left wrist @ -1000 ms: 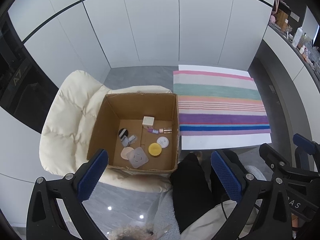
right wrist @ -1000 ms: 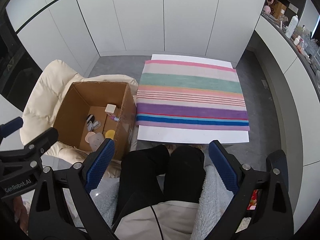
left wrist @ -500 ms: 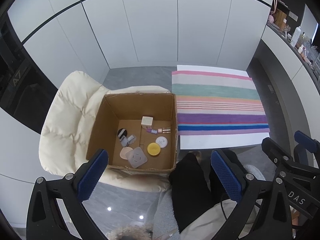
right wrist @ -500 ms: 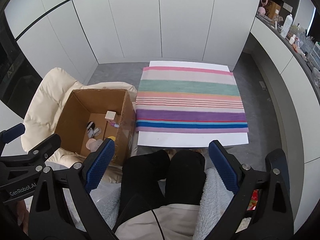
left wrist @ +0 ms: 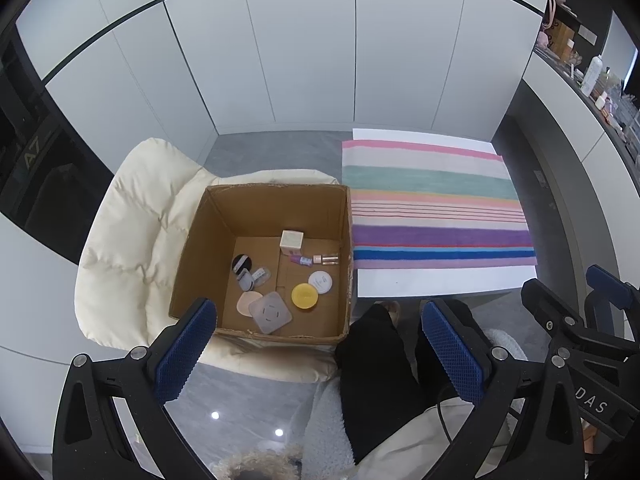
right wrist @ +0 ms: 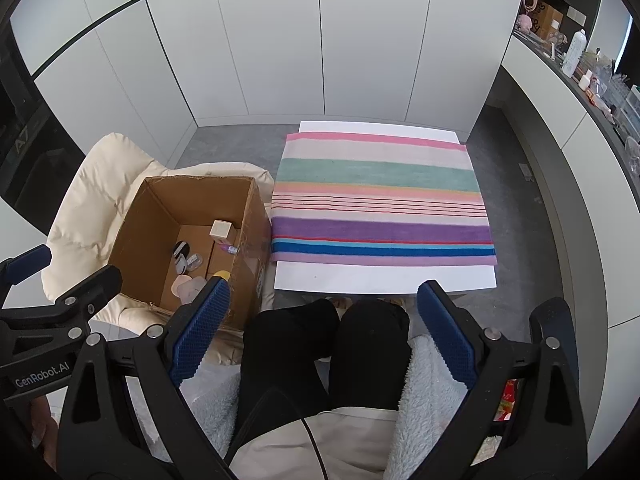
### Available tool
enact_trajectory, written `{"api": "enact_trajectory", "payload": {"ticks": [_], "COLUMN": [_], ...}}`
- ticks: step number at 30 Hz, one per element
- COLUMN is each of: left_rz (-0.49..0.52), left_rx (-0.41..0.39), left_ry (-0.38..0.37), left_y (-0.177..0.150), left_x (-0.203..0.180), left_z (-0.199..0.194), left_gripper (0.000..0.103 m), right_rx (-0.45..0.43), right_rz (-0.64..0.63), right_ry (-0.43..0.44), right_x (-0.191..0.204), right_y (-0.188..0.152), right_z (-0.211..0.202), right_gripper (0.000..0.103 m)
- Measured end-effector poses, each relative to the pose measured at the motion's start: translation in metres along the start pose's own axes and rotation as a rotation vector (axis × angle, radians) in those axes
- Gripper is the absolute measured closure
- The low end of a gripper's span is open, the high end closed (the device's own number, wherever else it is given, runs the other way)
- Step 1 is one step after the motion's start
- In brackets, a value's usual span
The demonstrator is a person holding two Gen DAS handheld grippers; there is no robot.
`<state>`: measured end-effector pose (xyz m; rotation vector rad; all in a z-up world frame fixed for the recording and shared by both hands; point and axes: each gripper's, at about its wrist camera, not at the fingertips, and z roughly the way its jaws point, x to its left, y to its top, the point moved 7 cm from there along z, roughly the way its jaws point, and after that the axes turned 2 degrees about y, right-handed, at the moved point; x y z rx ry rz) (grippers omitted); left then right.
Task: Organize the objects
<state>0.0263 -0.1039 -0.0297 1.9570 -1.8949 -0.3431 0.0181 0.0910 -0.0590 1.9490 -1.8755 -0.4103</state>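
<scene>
Both views shifted slightly vs. 1s ago; left hand-held gripper (left wrist: pixel 318 338) & right hand-held gripper (right wrist: pixel 322 320) wide open, empty.

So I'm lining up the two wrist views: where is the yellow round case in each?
Left wrist: yellow round case lies on the cardboard box floor, centre frame.
Right wrist: only its edge shows, left of centre, behind the box wall.
Shared landmark: the striped towel beside the box.
</scene>
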Motion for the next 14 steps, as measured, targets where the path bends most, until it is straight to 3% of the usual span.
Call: {"api": "enact_trajectory", "payload": {"ticks": [14], "left_rz": [0.001], "left_rx": [-0.002], "left_ry": [-0.005], "left_y": [-0.0011], "left_x": [0.0005], "left_z": [0.0008], "left_gripper": [0.0], "right_rx": [0.005], "right_rz": [-0.003], "right_ry": [0.013], "right_x": [-0.0015], "right_y": [0.0017], "right_z": [-0.0001], "right_gripper": [0.007]}}
